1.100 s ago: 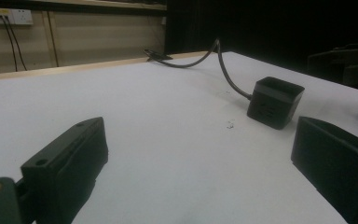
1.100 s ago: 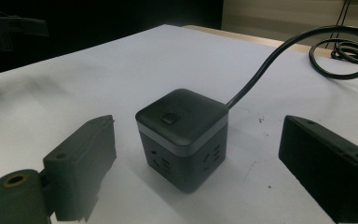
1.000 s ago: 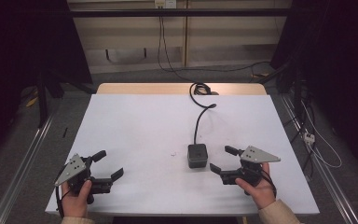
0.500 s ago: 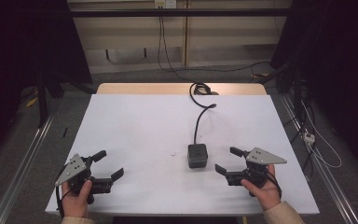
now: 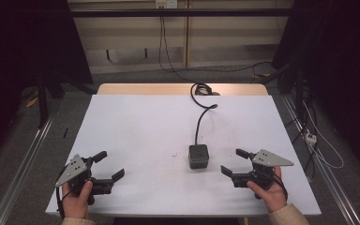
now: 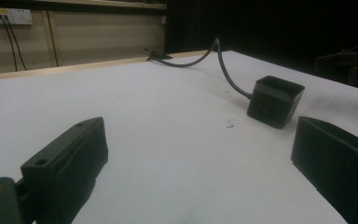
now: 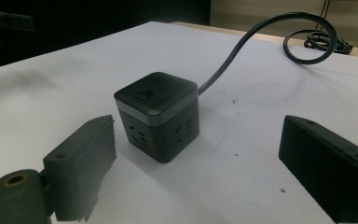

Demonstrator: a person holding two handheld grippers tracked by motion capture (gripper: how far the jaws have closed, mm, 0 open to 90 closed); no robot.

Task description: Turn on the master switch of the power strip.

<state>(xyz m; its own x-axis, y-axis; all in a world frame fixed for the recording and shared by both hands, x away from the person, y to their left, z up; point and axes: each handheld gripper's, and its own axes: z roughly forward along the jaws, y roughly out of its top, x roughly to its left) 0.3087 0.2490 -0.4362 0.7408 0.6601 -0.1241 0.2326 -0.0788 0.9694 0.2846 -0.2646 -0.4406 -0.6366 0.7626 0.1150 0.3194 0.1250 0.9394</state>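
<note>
A black cube power socket [image 5: 198,156] sits on the white table [image 5: 145,126], right of centre, its black cable [image 5: 201,112] running to the far edge. The cube [image 7: 158,114] shows a button on top and outlets on its sides; it stands just ahead of my right gripper [image 7: 196,168], whose jaws are wide apart with nothing between them. In the high view the right gripper [image 5: 236,162] lies a little right of the cube, pointing left. My left gripper [image 5: 110,165] rests open near the front left corner. The cube [image 6: 276,100] is well ahead of my left gripper [image 6: 200,163].
The cable coils [image 5: 200,89] at the table's far edge, where a wooden strip [image 5: 136,89] shows. Metal rails [image 5: 18,173] run along the floor on both sides. Loose wires [image 5: 311,136] lie on the floor to the right. A wall socket [image 6: 10,16] sits on the back wall.
My right gripper has drawn back to the right, away from the cube, by a small distance. The left gripper and the cube have stayed put.
</note>
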